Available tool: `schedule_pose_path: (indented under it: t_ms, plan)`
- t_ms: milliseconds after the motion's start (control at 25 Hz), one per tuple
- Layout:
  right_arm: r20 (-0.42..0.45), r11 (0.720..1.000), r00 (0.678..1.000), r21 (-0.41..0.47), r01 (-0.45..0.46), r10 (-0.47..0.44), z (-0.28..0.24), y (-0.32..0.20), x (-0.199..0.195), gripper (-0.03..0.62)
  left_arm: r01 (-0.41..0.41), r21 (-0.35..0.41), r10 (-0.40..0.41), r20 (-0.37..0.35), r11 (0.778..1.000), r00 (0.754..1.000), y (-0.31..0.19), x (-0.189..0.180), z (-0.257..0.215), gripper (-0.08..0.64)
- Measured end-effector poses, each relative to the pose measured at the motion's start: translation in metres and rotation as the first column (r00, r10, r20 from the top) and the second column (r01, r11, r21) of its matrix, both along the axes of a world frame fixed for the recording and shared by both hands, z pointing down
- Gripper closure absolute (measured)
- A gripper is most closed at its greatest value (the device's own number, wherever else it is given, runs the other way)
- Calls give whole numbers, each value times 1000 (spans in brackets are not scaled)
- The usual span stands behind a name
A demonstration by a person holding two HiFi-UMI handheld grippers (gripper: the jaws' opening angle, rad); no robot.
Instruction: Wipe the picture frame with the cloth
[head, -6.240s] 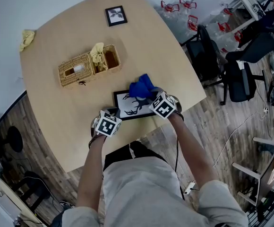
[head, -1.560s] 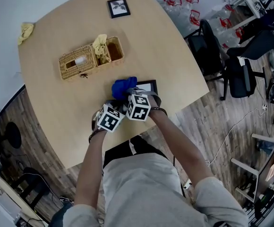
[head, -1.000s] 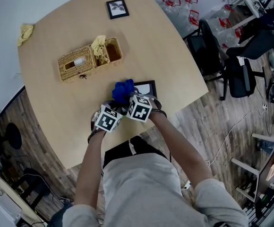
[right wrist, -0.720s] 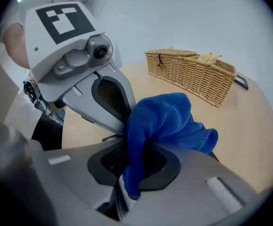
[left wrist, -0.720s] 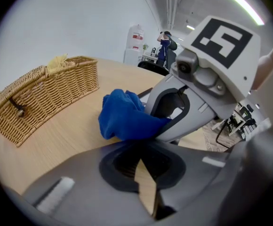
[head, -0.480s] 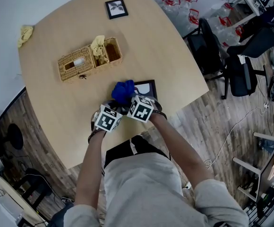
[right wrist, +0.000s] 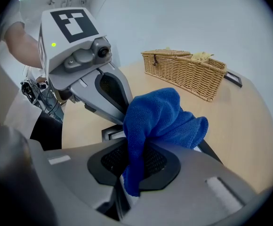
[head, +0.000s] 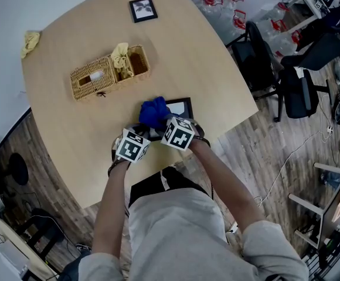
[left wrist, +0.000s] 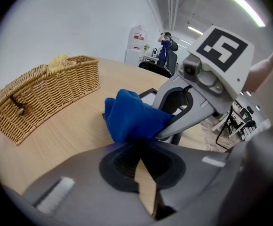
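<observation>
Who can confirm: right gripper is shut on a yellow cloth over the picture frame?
Not quite. The cloth is blue, not yellow. The right gripper view shows the right gripper shut on a blue cloth over the picture frame.

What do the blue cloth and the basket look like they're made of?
Cloth: probably a soft microfibre-type textile, matte, going by its fine nap and bunched folds. Basket: woven wicker or similar, natural tan, with visible interlaced strands.
</observation>
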State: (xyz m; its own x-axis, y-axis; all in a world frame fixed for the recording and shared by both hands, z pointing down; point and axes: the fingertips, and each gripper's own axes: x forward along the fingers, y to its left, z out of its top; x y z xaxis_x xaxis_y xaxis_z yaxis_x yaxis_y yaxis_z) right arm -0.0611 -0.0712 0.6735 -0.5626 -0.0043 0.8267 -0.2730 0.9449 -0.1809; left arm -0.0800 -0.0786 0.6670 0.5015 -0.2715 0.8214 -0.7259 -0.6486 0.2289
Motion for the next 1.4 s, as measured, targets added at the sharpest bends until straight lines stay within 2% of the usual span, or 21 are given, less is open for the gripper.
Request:
schedule_pose_path:
  t_ms: [680,880,1080,1400]
  plan:
    - [-27,998,998,11,-59,59,1,-10,61,545,-7,10,7,2,1000,1000,0,0,1,508]
    - [-35,996,996,-1,-87,87,1,-15,82,545,-33,47,34,-3,998,999,-7,5,-9,508]
    - [-54,996,994,1,-94,94,1,-19,97,545,-14,5,14,4,1000,1000,0,0,0,508]
    - [-93,995,992,52,-80,84,-3,-21,116,546,-22,15,22,0,1000,1000,-2,3,-1,508]
